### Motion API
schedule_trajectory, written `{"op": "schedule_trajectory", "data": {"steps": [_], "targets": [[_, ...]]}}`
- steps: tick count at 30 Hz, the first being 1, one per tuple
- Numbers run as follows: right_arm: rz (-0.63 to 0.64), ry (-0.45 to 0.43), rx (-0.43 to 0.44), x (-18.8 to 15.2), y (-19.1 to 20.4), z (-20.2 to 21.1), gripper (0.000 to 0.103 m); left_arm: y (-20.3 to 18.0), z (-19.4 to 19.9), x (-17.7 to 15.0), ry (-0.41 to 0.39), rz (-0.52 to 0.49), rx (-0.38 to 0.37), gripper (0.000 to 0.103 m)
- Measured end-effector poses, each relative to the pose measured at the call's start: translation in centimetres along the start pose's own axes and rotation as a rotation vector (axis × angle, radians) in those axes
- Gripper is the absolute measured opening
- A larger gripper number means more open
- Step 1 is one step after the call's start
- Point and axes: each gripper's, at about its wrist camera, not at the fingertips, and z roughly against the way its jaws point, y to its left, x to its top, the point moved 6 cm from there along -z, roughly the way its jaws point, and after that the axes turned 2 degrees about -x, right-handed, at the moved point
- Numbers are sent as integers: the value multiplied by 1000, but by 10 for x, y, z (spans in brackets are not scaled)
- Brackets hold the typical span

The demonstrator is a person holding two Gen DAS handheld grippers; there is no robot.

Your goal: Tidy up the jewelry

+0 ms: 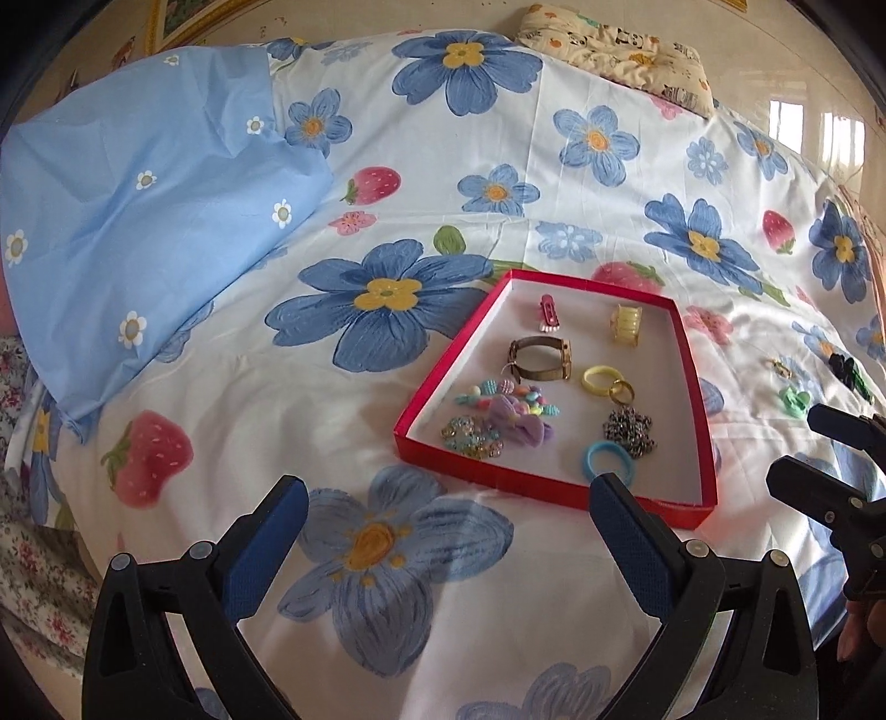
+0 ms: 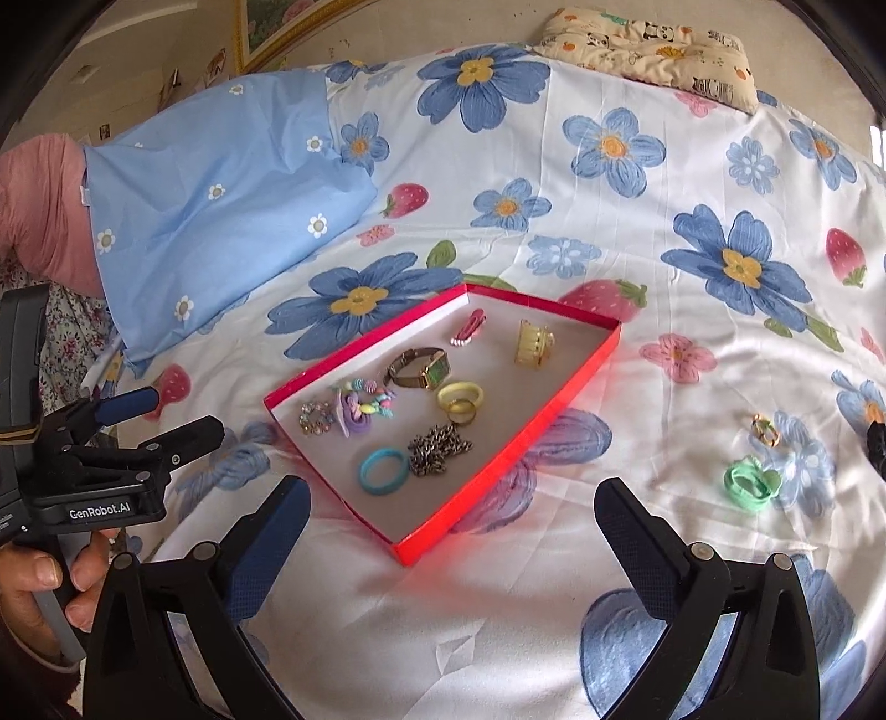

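Note:
A shallow red box [image 1: 443,376] [image 2: 559,410] lies on the flowered bedsheet and holds several pieces: a watch [image 1: 540,360] [image 2: 421,368], a yellow claw clip [image 1: 627,324] [image 2: 532,343], a pink clip [image 2: 469,327], a chain [image 2: 440,450], a blue ring [image 2: 383,471] and bead pieces. Outside it to the right lie a green hair tie [image 2: 750,482] [image 1: 793,400], a small gold clip [image 2: 766,431] [image 1: 779,368] and a dark item [image 1: 847,372]. My left gripper [image 1: 448,498] and right gripper [image 2: 451,507] are both open and empty, near the box's front edge.
A blue pillow [image 1: 144,232] [image 2: 221,205] lies at the left. A cream patterned cushion [image 1: 614,50] [image 2: 648,44] lies at the bed's far edge. The other gripper shows at the right edge of the left wrist view [image 1: 819,454] and at the left of the right wrist view [image 2: 160,421].

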Motion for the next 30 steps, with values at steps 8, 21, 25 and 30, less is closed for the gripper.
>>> {"op": "schedule_trajectory", "data": {"steps": [8, 21, 25, 30], "targets": [[10, 16, -11, -5, 3, 0, 103, -3, 15, -2, -12, -17, -13, 103], [-46, -59, -26, -3, -13, 12, 103, -8, 36, -8, -62, -31, -24, 103], [-55, -67, -26, -5, -14, 13, 103, -8, 38, -8, -70, -34, -18, 103], [-49, -66, -21, -7, -13, 12, 103, -7, 38, -8, -69, -28, -18, 103]]}}
